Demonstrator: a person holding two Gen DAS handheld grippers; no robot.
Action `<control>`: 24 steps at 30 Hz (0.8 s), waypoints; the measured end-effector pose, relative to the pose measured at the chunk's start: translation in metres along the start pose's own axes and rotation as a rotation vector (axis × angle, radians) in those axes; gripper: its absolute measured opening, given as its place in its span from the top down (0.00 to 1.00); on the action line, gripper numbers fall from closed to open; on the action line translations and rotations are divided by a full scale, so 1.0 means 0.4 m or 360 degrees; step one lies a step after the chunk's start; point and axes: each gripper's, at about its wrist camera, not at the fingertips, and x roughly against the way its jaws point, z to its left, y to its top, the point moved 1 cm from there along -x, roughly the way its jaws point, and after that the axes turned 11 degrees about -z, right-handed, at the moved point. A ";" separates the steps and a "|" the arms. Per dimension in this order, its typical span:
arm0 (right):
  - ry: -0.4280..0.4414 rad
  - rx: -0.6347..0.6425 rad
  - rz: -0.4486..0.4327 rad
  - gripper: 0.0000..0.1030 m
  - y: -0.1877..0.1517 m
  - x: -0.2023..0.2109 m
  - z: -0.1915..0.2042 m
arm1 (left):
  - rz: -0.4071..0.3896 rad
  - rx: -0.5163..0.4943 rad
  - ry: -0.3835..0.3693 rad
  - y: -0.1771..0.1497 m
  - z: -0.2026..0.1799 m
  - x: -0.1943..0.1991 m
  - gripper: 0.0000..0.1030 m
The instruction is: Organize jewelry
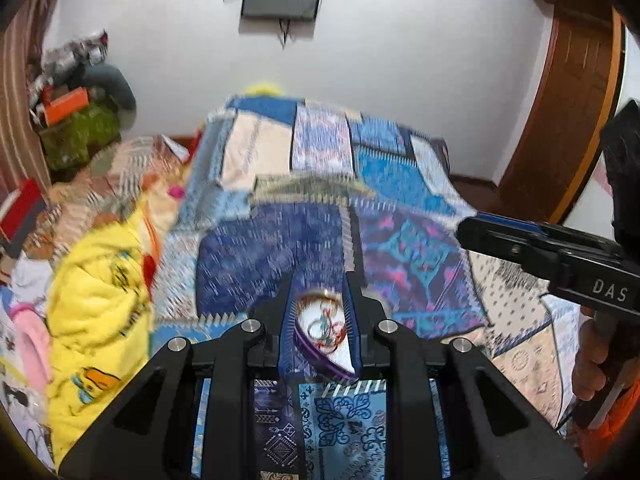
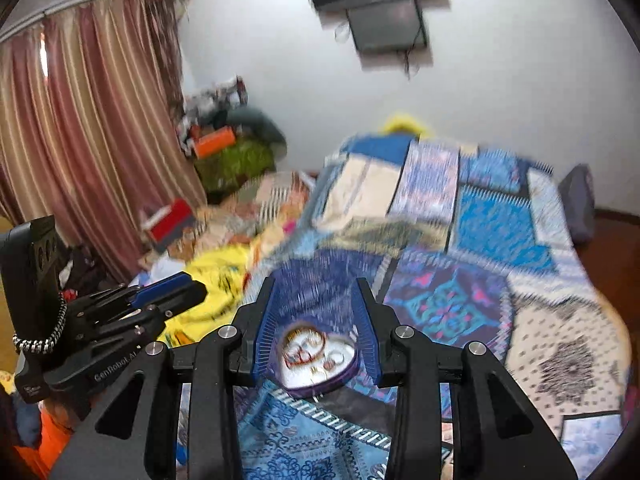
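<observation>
The heart-shaped jewelry tray [image 2: 320,364] lies on the patchwork bedspread [image 2: 460,300], near the edge of the bed closest to the cameras. It has a purple rim and a white inside. In it are several bangles [image 2: 302,346] and small rings [image 2: 332,362], gold and red ones, all loose together.

The left gripper [image 1: 319,288] hangs above the tray with its jaws only a little apart, and nothing is between them. The right gripper [image 2: 316,292] is also over the tray, with a wider gap and nothing held.

I judge that the step is between two picks, so the sorting is not finished. The next move calls for lowering one gripper to a single bangle and closing on its thin edge without catching the others.
</observation>
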 end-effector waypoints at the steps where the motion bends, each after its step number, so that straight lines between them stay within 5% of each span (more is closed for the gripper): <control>1: -0.0009 0.0010 -0.0053 0.67 0.013 0.029 0.006 | -0.0054 -0.0016 0.0017 0.018 -0.009 0.030 0.79; 12: -0.0096 0.0178 -0.0606 0.67 0.077 0.332 0.157 | -0.0632 -0.0103 0.0058 0.131 -0.117 0.381 0.62; 15: -0.0151 0.0217 -0.0670 0.53 0.069 0.361 0.180 | -0.0756 -0.0111 0.0085 0.130 -0.136 0.457 0.51; 20: -0.0269 0.0196 -0.0729 0.19 0.044 0.368 0.189 | -0.0861 -0.0032 0.0098 0.119 -0.133 0.534 0.19; 24: -0.0375 0.0181 -0.0766 0.05 0.034 0.377 0.192 | -0.0923 0.0004 0.0122 0.106 -0.126 0.563 0.01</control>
